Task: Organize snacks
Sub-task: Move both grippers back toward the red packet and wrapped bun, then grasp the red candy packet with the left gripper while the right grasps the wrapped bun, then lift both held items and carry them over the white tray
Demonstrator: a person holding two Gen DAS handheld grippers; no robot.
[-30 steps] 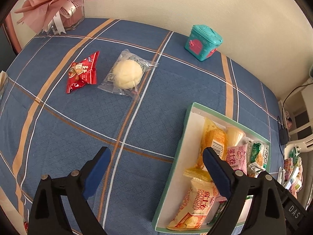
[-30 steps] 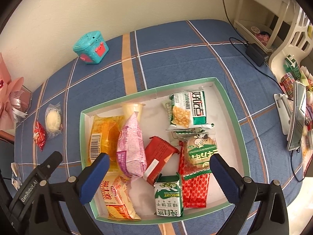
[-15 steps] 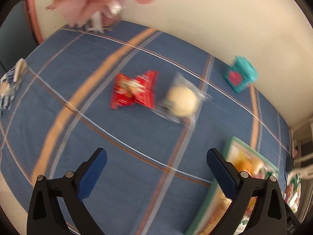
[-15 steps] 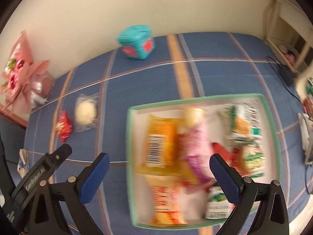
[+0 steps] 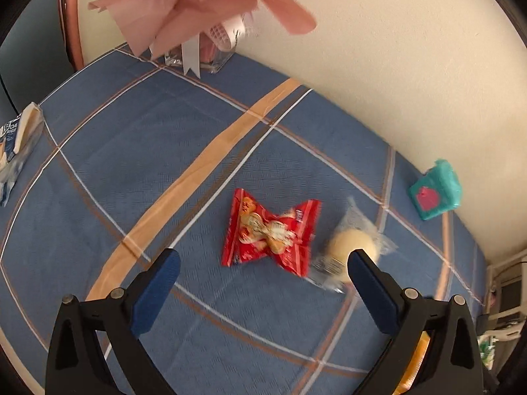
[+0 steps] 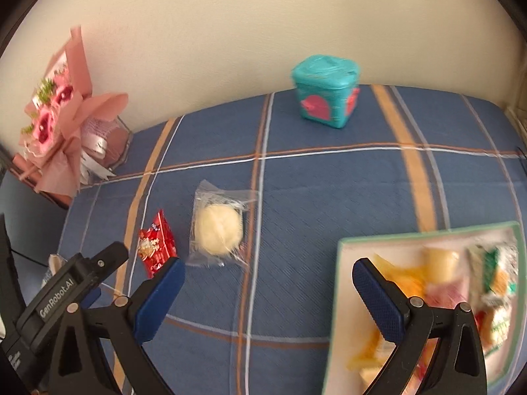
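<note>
A red snack packet [image 5: 270, 232] lies on the blue plaid tablecloth, just ahead of my open, empty left gripper [image 5: 262, 265]. Beside it on the right is a pale round bun in a clear wrapper [image 5: 350, 250]. In the right wrist view the red packet [image 6: 157, 244] and the bun [image 6: 218, 229] lie left of centre. My right gripper [image 6: 266, 275] is open and empty, above the cloth between the bun and the green-rimmed tray [image 6: 342, 245] that holds several snack packs. The left gripper's body shows at lower left [image 6: 69, 299].
A teal box with pink hearts [image 6: 324, 90] stands by the far wall and also shows in the left wrist view [image 5: 434, 194]. A pink bouquet in a clear holder [image 6: 66, 125] is at the far left corner. A blue-white pack [image 5: 16, 144] lies at the left edge.
Both grippers have swung left, away from the tray and toward the two loose snacks. The red packet now lies between the left gripper's fingers' line of view. Both stay open.
</note>
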